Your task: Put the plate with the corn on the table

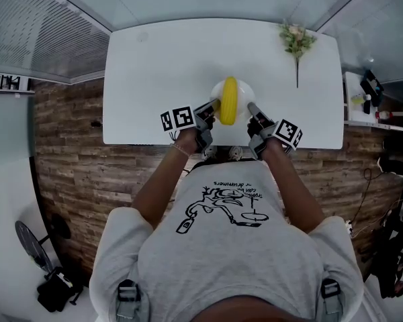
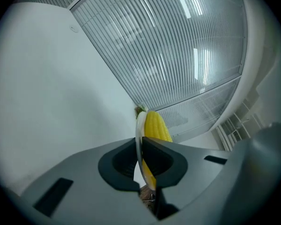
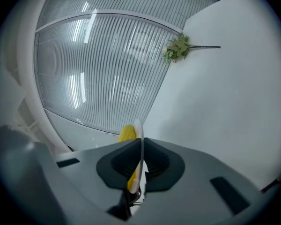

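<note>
1. The white plate [image 1: 244, 91] sits over the near edge of the desk [image 1: 154, 59], about midway along it. Whether it touches the desktop or is held just above it cannot be told from the head view.
2. The yellow corn cob [image 1: 228, 100] lies across the middle of the plate, pointing from near edge to far edge, and covers much of the plate's centre.
3. The left tongs [image 1: 213, 107] are clamped on the plate's left rim. In the left gripper view the rim [image 2: 139, 130] runs edge-on between the two dark pads, which hide its lower part.
4. The right tongs [image 1: 252, 110] are clamped on the opposite rim. In the right gripper view the thin rim [image 3: 140, 137] is pinched between the pads, and only a slice of the corn [image 3: 127, 133] shows beyond it.
5. The marker cubes and tong bodies cover the person's hands in the head view, so only the forearms show.
6. An artificial flower sprig [image 1: 296, 40] lies near the far right corner of the desk, well apart from the plate.
7. Small items on the shelf [image 1: 369, 89] past the desk's right edge are too small to identify.
</note>
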`<state>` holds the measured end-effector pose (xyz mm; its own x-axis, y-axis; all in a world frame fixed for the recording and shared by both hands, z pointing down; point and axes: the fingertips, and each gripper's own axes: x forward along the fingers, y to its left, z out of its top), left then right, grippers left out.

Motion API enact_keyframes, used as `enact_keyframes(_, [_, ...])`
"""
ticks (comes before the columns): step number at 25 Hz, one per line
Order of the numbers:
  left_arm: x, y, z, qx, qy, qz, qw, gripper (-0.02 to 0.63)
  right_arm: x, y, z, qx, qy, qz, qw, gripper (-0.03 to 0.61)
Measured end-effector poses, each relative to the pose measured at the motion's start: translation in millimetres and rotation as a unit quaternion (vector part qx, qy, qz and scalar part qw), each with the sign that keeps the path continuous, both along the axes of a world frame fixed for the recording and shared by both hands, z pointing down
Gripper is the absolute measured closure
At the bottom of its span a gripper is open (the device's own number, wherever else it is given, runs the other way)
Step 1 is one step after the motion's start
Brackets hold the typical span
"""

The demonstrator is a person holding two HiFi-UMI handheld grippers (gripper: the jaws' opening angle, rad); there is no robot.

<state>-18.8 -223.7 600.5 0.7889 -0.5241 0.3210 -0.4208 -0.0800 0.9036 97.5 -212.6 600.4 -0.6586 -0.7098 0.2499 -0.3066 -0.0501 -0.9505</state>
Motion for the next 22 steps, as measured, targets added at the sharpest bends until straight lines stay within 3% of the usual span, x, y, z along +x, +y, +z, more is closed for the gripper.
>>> enact_keyframes(22, [1, -15, 107, -0.044, -0.046, 0.023, 0.9977, 0.581, 0, -15, 115, -0.072, 0.019, -0.006, 0.997, 0.548])
